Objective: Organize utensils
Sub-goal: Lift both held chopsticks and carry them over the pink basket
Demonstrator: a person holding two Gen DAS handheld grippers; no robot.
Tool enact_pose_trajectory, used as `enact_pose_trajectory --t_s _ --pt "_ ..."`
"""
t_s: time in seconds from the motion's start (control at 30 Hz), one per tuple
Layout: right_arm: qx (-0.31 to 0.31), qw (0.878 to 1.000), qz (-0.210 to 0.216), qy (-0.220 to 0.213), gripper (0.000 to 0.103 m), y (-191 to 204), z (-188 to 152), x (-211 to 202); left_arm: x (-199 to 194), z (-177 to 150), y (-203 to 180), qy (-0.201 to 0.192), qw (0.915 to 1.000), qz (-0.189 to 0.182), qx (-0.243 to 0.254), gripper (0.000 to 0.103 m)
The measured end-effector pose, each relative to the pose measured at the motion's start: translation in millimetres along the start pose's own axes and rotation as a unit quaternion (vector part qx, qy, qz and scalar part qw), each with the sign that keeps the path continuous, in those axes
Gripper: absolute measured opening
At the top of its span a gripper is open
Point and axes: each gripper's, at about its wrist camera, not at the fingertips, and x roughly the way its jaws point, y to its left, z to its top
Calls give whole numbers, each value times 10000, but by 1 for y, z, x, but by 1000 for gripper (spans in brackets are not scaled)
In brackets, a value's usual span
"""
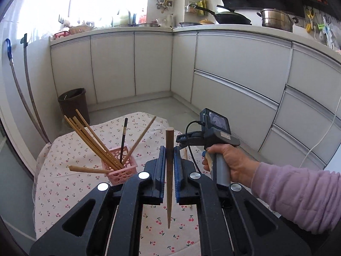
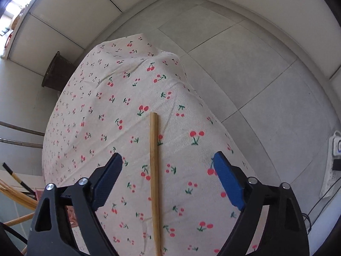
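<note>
My left gripper [image 1: 169,153] is shut on a brown wooden chopstick [image 1: 169,183] and holds it upright above the cherry-print tablecloth [image 1: 64,192]. A pink perforated basket [image 1: 120,166] to its left holds several wooden chopsticks [image 1: 93,143] and one dark chopstick [image 1: 123,138]. My right gripper [image 2: 168,170] is open, low over the cloth, with a light wooden chopstick [image 2: 154,181] lying on the cloth between its fingers. The right gripper's body and the hand holding it show in the left wrist view [image 1: 215,132].
A dark waste bin [image 1: 73,104] stands on the floor beyond the table. White cabinets [image 1: 234,74] run along the walls. The table's right edge [image 2: 215,123] drops to grey floor tiles. A power strip [image 2: 334,155] lies at the far right.
</note>
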Motion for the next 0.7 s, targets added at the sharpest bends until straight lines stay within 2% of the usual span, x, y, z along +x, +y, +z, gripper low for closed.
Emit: enact_pose_trajectory --t_s 0.03,0.13,0.2,0.23,0.43,0.7 --pt "-143 9999 -67 -63 69 6 3 2 -4 2 3 -33 10000 8 -47 7" --pt "-488 9981 -343 -179 46 20 6 9 -13 3 8 -137 9998 59 -123 7" --pt "-620 9963 -512 -294 26 24 5 9 -16 4 10 -191 9997 80 -144 7" --pt "-650 9965 -467 -261 10 24 4 10 -17 5 10 -212 9996 74 -169 7" --pt "-704 9971 -103 -265 8 21 -1 -1 -19 8 12 -266 9992 -52 -308 7" --pt "-906 9908 612 -804 8 28 -26 -82 -29 17 23 -365 9967 -136 -710 7"
